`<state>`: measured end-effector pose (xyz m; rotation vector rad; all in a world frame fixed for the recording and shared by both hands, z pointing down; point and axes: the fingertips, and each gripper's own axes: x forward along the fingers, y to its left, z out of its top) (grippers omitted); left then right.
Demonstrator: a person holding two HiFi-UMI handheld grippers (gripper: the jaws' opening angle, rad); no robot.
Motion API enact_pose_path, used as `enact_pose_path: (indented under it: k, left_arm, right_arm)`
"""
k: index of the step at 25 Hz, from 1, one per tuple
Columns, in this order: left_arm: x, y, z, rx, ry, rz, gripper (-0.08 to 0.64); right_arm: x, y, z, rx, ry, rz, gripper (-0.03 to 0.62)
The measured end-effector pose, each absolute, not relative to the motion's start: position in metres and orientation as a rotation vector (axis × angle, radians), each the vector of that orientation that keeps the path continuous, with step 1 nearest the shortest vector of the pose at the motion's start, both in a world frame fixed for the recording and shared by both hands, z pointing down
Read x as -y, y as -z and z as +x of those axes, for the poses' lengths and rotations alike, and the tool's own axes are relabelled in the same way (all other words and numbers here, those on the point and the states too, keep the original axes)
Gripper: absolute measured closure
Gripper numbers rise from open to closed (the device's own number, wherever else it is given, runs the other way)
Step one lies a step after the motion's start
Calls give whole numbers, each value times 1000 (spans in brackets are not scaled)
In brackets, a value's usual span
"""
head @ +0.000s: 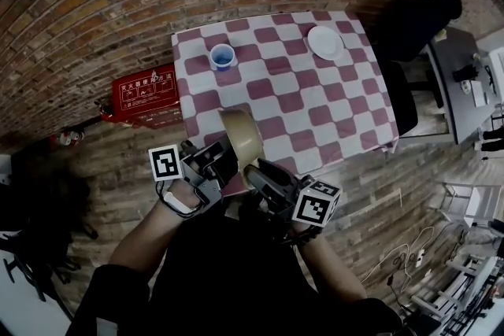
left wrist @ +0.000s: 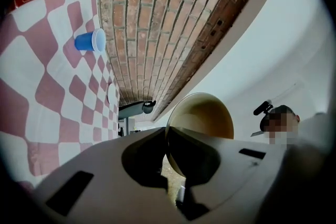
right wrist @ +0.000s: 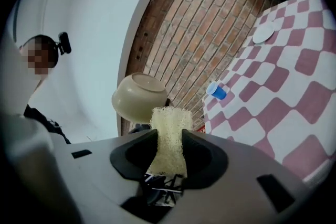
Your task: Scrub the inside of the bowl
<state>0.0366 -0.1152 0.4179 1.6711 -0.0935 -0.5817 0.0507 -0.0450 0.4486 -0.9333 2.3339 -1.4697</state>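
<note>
I hold the left gripper (left wrist: 167,139) clamped on the bowl (left wrist: 202,115) rim, bowl airborne over the table (head: 315,114) edge. Right gripper (right wrist: 169,145) pinches the scrub pad (right wrist: 168,122). I'd turn the opening padward, press firmly, circle inside.

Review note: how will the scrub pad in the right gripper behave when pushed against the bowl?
The scrub pad looks open-meshed, so probably light and compressible. It stands upright beyond the right gripper that pinches it, so likely fairly stiff, though it may bend against the bowl.
</note>
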Motion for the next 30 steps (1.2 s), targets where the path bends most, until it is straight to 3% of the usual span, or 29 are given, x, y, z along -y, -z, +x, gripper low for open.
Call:
enact_pose_path:
  k: [17,30]
  left_arm:
    - [117,-454,29,275,431,1717,535]
    - [67,-458,54,38,198,1859,535]
  right_arm:
    - [31,-449,71,-2367,1477,-1000,439]
    - [48,-388,111,-2565,1124,-1125,438]
